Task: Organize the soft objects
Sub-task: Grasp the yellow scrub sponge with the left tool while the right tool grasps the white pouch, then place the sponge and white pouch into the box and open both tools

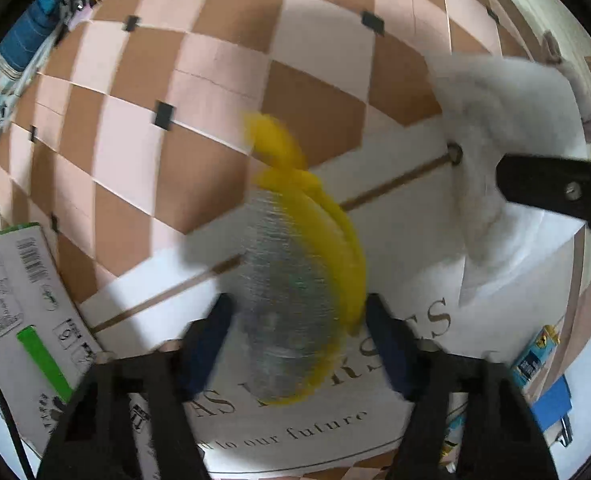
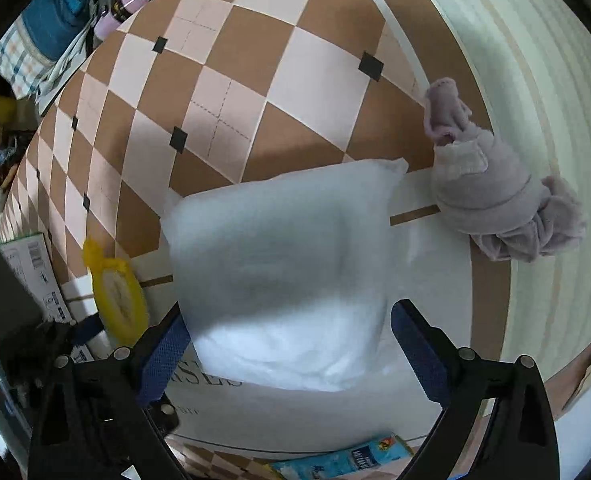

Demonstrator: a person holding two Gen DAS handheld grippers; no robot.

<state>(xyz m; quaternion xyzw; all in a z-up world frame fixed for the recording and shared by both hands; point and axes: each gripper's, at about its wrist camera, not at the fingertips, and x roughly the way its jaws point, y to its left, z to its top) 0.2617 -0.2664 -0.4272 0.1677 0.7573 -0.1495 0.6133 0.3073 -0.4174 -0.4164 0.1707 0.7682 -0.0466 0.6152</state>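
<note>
A yellow mesh bag [image 1: 335, 240] with a grey, silvery filling sits between the blue pads of my left gripper [image 1: 299, 304], which press on both of its sides; the picture is blurred. The same yellow bag [image 2: 115, 296] shows at the left of the right wrist view. A white pillow [image 2: 279, 280] lies on a white printed carton [image 2: 435, 280]. My right gripper [image 2: 291, 312] stands open over the pillow's near end, its right pad clear of it. In the left wrist view the pillow [image 1: 495, 120] lies at the right, with one black finger [image 1: 555, 192] of the right gripper on it.
A rolled lilac cloth [image 2: 495, 200] lies right of the pillow at the carton's edge, on a pale striped mat [image 2: 535, 80]. A cardboard box [image 1: 15, 300] stands at the left. The floor is brown and pink checked tile [image 1: 215, 60]. Blue packets [image 2: 355, 456] lie at the near edge.
</note>
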